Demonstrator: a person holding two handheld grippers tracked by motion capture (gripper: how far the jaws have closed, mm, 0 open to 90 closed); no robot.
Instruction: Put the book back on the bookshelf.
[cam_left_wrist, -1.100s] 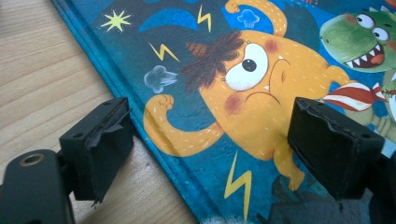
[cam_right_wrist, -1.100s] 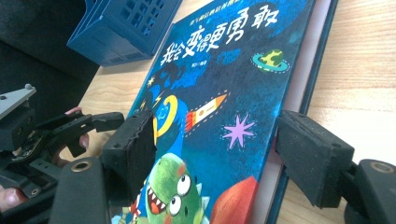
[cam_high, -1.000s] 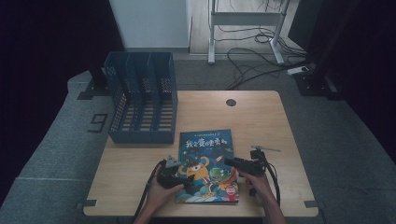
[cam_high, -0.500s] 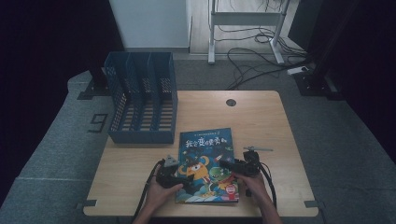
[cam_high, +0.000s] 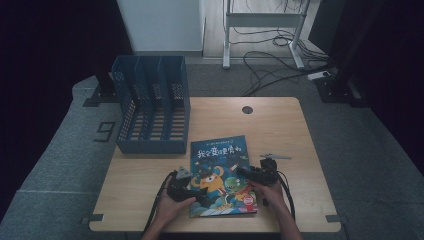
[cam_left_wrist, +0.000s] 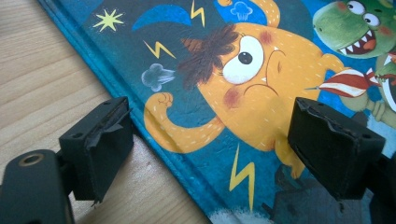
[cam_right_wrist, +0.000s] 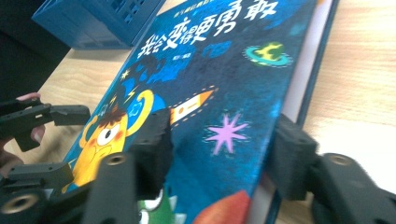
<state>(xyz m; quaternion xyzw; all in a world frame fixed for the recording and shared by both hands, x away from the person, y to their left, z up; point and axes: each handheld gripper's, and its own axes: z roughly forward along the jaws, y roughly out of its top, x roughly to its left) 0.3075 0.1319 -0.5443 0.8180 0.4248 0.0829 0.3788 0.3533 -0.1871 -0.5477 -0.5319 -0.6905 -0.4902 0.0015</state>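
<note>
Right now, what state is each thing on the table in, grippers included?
Picture book: closed, cover up, its right edge raised off the table.
File rack: upright at the table's far left, slots empty.
Left gripper: open, jaws astride the book's left edge, not pressing.
Right gripper: jaws have just been closing, one on the cover, one at the page edge; grip not certain.
Table: bears the book and the rack.

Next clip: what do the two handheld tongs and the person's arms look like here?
Both tongs are black. The left tongs carry a grey three-cornered plate on top; the right tongs have a blocky body. Each ends in two square black pads, edges frayed. A black cable trails from each. Forearms are bare, no sleeves visible.
</note>
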